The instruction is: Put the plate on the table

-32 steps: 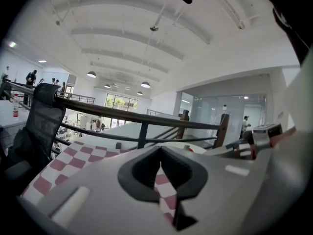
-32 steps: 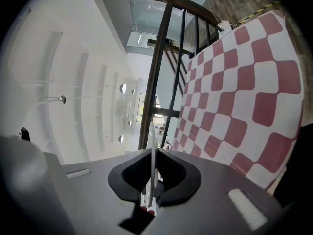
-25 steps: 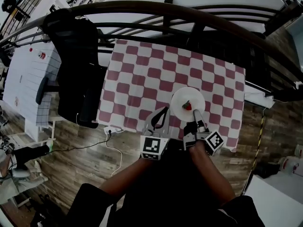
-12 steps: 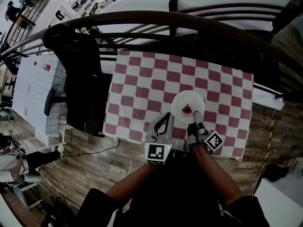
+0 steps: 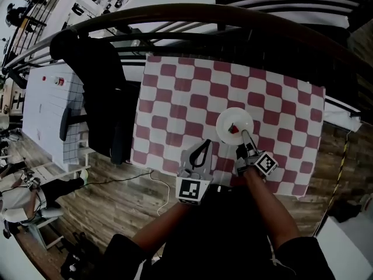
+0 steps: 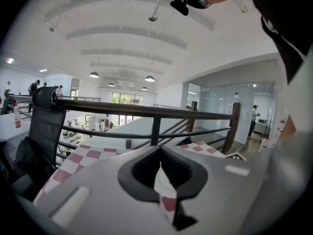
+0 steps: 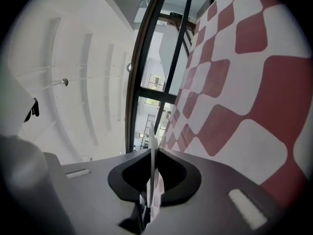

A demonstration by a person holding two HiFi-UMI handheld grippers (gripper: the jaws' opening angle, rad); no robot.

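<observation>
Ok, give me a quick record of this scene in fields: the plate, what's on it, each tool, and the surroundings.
plate: white plate, over the near right part of the checked cloth; cannot tell whether it rests on it
on plate: one small red item
right: right tool shut on the plate's near rim
left: left tool shut, nothing in it, beside the plate
surroundings: dark railing beyond the cloth; black chair to its left
</observation>
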